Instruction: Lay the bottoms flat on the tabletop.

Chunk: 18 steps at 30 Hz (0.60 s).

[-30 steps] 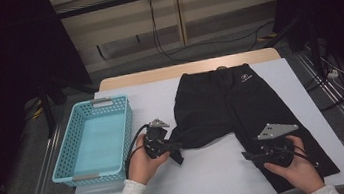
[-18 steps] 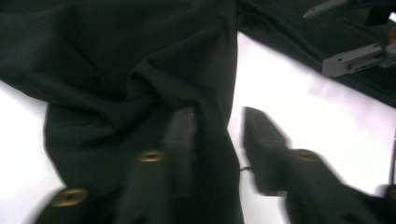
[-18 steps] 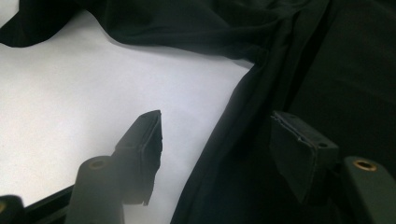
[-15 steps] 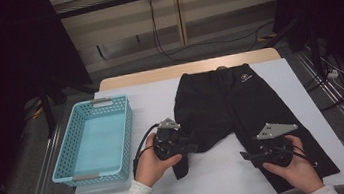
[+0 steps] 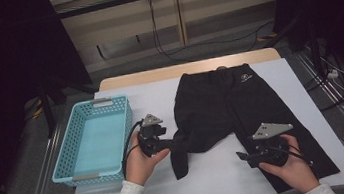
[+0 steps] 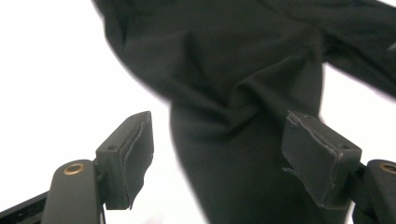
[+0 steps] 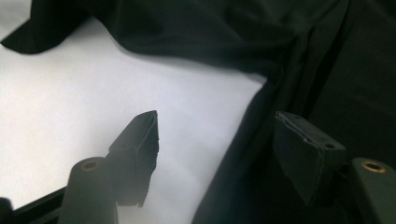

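Note:
Black trousers (image 5: 226,105) lie spread on the white table (image 5: 216,182), waistband at the far side. Their left leg is folded back, its hem lying near the front (image 5: 179,169). My left gripper (image 5: 171,142) sits at that fold and its jaws have just been opening. In the left gripper view the left gripper (image 6: 219,126) is open, with bunched trouser fabric (image 6: 233,70) between and beyond the pads, not pinched. My right gripper (image 5: 241,156) rests by the right leg's inner edge. It is open and has just widened a little, with the trouser edge (image 7: 336,70) between its jaws (image 7: 217,123).
A light blue plastic basket (image 5: 63,151) stands empty at the table's left side, close to my left hand. Cables and a dark frame lie on the floor beyond the far edge. Bare white tabletop shows between the two legs.
The left gripper's jaws have opened and let go of the folded trouser leg, then drawn back slightly to the left. The leg's hem now lies on the table. The right gripper has stayed put.

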### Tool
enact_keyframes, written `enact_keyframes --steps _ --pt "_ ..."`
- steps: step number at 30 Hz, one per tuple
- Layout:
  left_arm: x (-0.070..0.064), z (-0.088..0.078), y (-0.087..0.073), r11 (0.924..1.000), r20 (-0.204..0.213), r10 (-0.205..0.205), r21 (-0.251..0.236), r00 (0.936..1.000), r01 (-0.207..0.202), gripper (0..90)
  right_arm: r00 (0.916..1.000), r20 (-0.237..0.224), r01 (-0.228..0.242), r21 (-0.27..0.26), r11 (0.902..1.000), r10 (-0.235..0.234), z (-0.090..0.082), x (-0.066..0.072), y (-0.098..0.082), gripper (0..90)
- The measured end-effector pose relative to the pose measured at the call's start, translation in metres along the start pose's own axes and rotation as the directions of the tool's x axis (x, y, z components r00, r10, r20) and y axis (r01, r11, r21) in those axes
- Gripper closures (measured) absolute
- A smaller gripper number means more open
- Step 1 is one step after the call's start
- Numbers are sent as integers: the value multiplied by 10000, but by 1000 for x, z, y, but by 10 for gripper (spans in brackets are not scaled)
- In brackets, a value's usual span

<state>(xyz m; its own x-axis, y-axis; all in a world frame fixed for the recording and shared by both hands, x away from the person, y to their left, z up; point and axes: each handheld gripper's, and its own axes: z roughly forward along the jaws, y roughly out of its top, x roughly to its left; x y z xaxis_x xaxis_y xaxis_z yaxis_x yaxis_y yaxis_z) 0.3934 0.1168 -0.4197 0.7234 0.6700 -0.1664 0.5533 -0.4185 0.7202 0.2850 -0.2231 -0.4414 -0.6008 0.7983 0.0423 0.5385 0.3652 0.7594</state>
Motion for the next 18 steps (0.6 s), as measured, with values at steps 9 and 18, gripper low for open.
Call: enact_keyframes --steps 9,18 --pt "2 4 -12 10000 -265 28 86 9996 -25 251 9989 -389 236 -241 9994 -246 16 6 18 328" --pt "-1 -1 -17 9998 -263 217 48 9994 -216 219 9963 -570 620 -495 9969 -648 38 11 37 310"
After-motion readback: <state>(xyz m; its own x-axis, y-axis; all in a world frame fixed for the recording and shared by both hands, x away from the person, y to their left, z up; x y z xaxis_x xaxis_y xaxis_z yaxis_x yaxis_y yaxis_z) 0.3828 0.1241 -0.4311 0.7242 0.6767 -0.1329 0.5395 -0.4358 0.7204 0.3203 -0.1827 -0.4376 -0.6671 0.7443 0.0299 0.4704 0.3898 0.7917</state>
